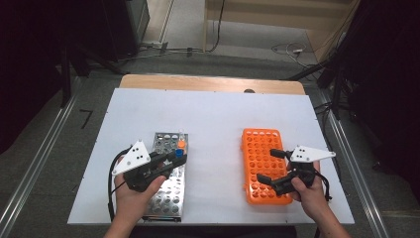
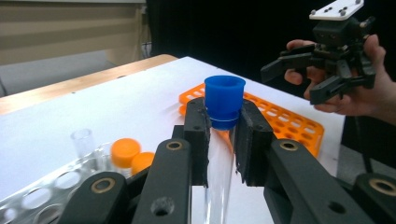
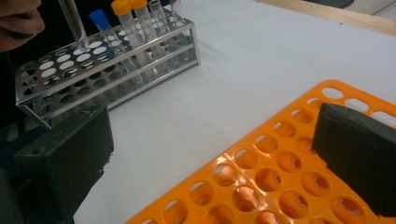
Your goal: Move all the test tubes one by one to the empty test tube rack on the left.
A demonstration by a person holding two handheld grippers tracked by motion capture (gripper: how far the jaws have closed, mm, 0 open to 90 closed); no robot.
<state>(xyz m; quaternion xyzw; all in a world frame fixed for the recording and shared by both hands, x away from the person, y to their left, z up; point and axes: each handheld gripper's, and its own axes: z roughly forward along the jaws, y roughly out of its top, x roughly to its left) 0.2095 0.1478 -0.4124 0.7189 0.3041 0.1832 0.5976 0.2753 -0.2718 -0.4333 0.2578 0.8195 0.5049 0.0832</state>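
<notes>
The left gripper (image 2: 223, 140) clamps a blue-capped tube (image 2: 224, 105) just under its cap, jaws pressed on the clear glass from both sides. The tube hangs upright above the steel rack (image 1: 168, 191), its lower end lifted out over the holes, as the right gripper view shows (image 3: 74, 23). Two orange-capped tubes (image 2: 125, 151) and an uncapped one (image 2: 81, 140) stand in the rack's far rows, with another blue-capped one (image 3: 100, 21) beside them. The right gripper (image 1: 278, 166) hovers spread and empty over the orange rack (image 1: 257, 144), which lies well apart to the right on the white table (image 1: 213, 114).

The step appears to be carrying the tube across to the orange rack. To do it well, keep the tube vertical and the squeeze steady, since smooth glass may slip. Lift clear of the steel rack's top plate before moving sideways. Pick one hole, centre the tip over it, then lower straight down. The right gripper could steady the light plastic rack.
</notes>
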